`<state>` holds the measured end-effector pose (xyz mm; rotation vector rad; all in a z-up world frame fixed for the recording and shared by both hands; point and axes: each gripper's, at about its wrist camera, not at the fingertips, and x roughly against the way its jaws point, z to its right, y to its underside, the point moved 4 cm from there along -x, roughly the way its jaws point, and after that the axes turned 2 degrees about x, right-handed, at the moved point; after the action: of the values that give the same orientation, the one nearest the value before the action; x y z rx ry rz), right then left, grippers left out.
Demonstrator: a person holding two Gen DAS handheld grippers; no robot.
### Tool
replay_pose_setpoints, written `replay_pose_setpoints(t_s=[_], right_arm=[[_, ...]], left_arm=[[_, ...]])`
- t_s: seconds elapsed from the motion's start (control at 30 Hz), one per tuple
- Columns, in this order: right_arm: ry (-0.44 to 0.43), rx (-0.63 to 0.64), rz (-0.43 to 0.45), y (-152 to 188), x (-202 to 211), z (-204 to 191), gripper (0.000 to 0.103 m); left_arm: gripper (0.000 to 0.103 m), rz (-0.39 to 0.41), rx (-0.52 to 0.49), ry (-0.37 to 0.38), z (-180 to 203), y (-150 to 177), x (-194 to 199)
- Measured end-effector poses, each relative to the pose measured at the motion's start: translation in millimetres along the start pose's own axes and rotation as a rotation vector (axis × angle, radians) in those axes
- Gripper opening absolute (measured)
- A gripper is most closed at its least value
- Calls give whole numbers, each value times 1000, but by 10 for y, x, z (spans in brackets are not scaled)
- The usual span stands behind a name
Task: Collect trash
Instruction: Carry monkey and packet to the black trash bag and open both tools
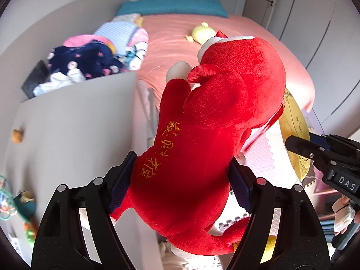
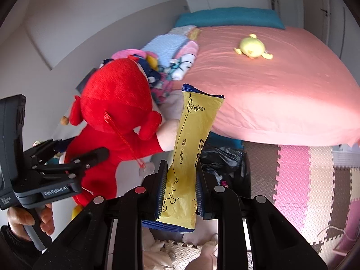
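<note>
My left gripper (image 1: 183, 159) is shut on a red plush toy (image 1: 202, 135) with gold embroidered characters, and both pads press into its body. The toy hangs in the air above a white surface's edge. My right gripper (image 2: 181, 168) is shut on a long yellow snack wrapper (image 2: 191, 146) with blue ends, which stands upright between the pads. The wrapper is beside the plush toy (image 2: 117, 103), to its right. Below and behind the wrapper stands a bin lined with a black bag (image 2: 222, 157).
A bed with a pink sheet (image 2: 281, 90) fills the background, with a yellow plush (image 2: 252, 47) and a pile of clothes (image 1: 90, 60) on it. A white panel (image 1: 74, 123) stands at the left. Coloured foam mats (image 2: 303, 180) cover the floor. A hand (image 2: 33, 220) grips the left tool's handle.
</note>
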<state>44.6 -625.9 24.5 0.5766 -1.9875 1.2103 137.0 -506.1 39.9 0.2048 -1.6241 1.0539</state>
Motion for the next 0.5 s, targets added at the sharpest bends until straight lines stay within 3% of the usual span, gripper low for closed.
replay_pose_setpoints(t_s=[0.1,0.17,0.2,0.23,0.27,0.5], right_arm=[[7,-20,-22,20,-108,150,25],[4,-17,-40,29,-193,209,30],[15,-19,-41,34,-211,242,36],[35,-22,-32,37,-218,281,54],[57,-22,-13,43,-212,314,65],[61,-54,-14,75,-236,426,66]], left_arm=[[79,-34,13,36,93,-54,-224],[88,-55,25,48,142,-114,-382],[93,-57,29,41,151,-135,-422],[95,-53,35,18,151,-168,-456],[97,-48,35,-6,142,-205,-480],[97,-22,40,-22,30,-261,-409]])
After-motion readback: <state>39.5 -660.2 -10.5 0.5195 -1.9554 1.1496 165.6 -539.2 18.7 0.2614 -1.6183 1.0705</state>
